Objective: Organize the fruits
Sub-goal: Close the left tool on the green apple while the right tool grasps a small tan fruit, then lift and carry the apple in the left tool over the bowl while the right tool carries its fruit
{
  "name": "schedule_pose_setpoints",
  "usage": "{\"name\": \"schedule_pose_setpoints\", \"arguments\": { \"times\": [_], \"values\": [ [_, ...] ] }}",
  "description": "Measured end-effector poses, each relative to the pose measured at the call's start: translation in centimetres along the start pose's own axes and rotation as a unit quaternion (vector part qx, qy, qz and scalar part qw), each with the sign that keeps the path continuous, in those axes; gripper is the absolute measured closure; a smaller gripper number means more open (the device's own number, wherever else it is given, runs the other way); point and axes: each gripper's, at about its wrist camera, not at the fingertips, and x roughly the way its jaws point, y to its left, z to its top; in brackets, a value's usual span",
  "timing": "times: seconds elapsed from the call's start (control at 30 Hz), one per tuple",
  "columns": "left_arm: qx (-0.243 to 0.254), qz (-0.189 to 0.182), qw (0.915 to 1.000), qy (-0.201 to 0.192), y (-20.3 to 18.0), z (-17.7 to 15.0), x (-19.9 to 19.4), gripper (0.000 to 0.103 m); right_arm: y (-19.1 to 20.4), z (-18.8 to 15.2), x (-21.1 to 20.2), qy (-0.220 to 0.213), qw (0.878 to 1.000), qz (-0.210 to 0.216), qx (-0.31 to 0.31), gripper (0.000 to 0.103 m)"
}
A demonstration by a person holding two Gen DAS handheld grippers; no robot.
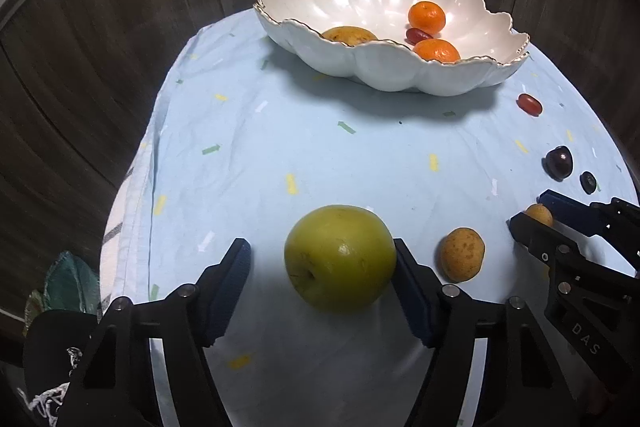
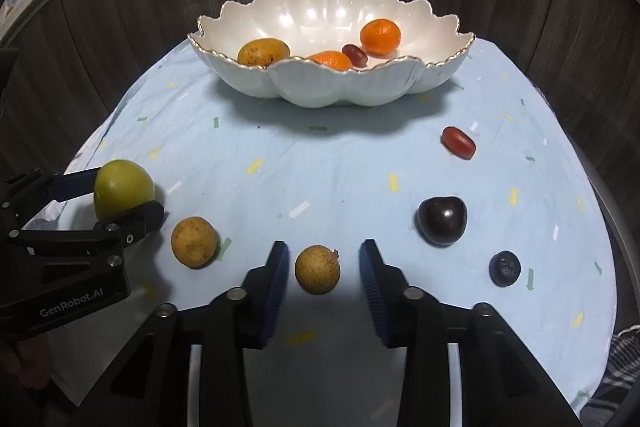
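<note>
A white scalloped bowl [image 1: 400, 71] [image 2: 320, 87] stands at the far side of the table and holds two oranges [image 2: 380, 35], a brown fruit [image 2: 263, 52] and a red grape [image 2: 354, 55]. My left gripper [image 1: 322, 259] is open around a green apple [image 1: 340, 257] [image 2: 123, 189]; its right finger touches the apple, the left one stands apart. My right gripper [image 2: 323, 269] is open around a small brown fruit [image 2: 317, 269] [image 1: 539, 214], touching neither side. Another brown fruit [image 1: 462, 254] [image 2: 195, 242] lies between the two grippers.
On the light blue cloth [image 2: 320, 167] lie a red grape [image 2: 458, 143] [image 1: 529, 104], a dark plum [image 2: 441, 220] [image 1: 559, 162] and a blueberry [image 2: 505, 268] [image 1: 588, 182] to the right. The table edge drops off at left and right; a wood-panel wall stands behind.
</note>
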Motion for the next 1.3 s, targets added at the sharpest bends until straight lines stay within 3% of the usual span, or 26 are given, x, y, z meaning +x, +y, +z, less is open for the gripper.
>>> {"name": "schedule_pose_setpoints", "arguments": {
  "times": [0.1, 0.17, 1.3],
  "values": [
    [0.002, -0.006, 1.0, 0.003, -0.1, -0.1, 0.2, 0.043, 0.1, 0.1, 0.0, -0.002, 1.0, 0.001, -0.005, 0.079],
    [0.008, -0.018, 0.9998, 0.002, -0.4, -0.1, 0.1, 0.054, 0.2, 0.1, 0.0, -0.002, 1.0, 0.002, -0.006, 0.08],
    [-0.01, -0.009, 0.9992, -0.037, 0.2, 0.8, -3.7, 0.055, 0.4, 1.8, -3.2, -0.033, 0.999, 0.008, -0.006, 0.08]
  ]
}}
